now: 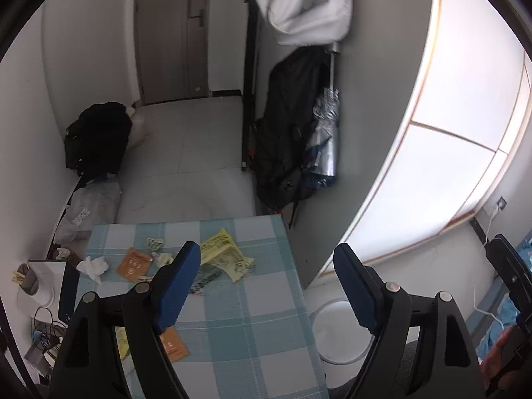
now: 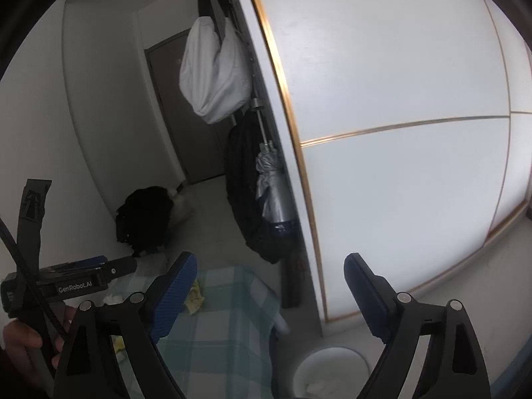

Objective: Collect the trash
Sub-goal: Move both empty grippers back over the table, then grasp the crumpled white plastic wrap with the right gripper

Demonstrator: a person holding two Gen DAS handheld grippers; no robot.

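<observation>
Evidently the trash lies uncollected: a yellow wrapper (image 1: 222, 252), orange packets (image 1: 133, 263) and a crumpled tissue (image 1: 93, 266) sit on the checked tablecloth (image 1: 252, 316), with the white bin (image 2: 327, 370) on the floor just beside the table. Both the left gripper (image 1: 267, 274) and the right gripper (image 2: 269, 287) hang above, jaws wide and empty, angled downward. Step in hand looks like the approach; next, one gripper must descend onto a wrapper and close.
</observation>
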